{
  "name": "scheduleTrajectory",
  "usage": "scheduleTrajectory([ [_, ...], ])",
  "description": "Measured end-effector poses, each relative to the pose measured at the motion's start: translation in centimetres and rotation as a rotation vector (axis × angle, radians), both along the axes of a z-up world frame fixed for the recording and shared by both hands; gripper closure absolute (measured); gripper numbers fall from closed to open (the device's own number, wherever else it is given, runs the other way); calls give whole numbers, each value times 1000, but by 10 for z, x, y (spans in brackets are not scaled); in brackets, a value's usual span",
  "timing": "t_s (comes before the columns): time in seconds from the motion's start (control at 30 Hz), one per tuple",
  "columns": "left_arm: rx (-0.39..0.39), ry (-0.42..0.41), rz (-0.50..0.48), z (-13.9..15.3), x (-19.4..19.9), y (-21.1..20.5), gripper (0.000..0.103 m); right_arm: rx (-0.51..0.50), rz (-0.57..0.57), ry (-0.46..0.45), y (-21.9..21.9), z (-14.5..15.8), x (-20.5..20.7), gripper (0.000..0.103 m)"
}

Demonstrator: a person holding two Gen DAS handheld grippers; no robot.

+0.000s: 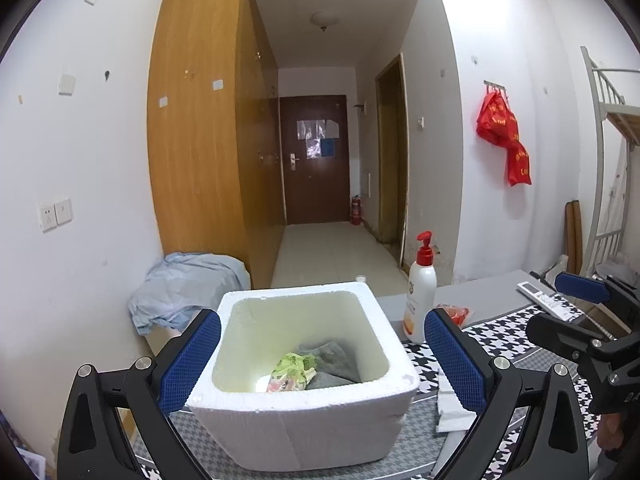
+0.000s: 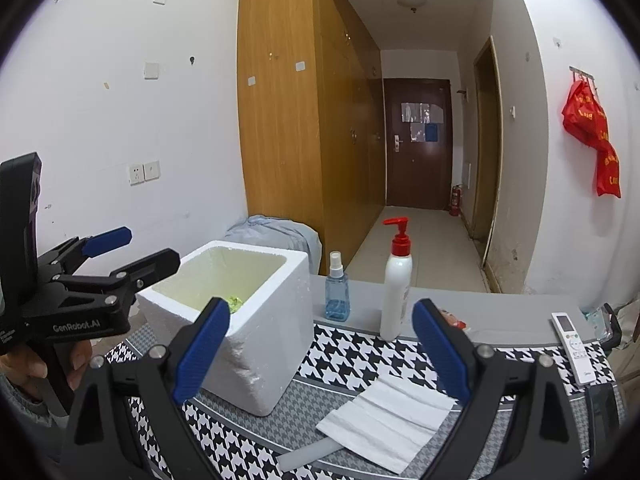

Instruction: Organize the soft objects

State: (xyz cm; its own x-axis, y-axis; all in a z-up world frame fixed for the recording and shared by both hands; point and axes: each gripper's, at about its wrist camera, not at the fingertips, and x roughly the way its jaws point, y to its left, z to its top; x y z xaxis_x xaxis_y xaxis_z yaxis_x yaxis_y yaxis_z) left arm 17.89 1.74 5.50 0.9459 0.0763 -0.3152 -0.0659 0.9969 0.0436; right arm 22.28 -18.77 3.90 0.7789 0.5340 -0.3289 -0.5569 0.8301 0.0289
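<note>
1. On the counter, the folded tissue is lying beside the foam box.
2. Both left tongs and right tongs are hanging released, empty.
3. A careless pinch is likely crumpling the tissue.

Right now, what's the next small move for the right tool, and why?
Probably lower the open right tool onto the folded white tissue lying on the houndstooth cloth. It looks like the only soft item outside the foam box, which already holds a grey cloth.

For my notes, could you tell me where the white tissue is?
The white tissue lies flat on the houndstooth cloth, right of the foam box.
</note>
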Motion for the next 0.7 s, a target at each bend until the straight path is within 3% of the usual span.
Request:
scheduleTrajectory([
  [0.7, -27, -12, -43, 2, -25, -22, 1, 8, -27, -23, -26, 0, -20, 8],
])
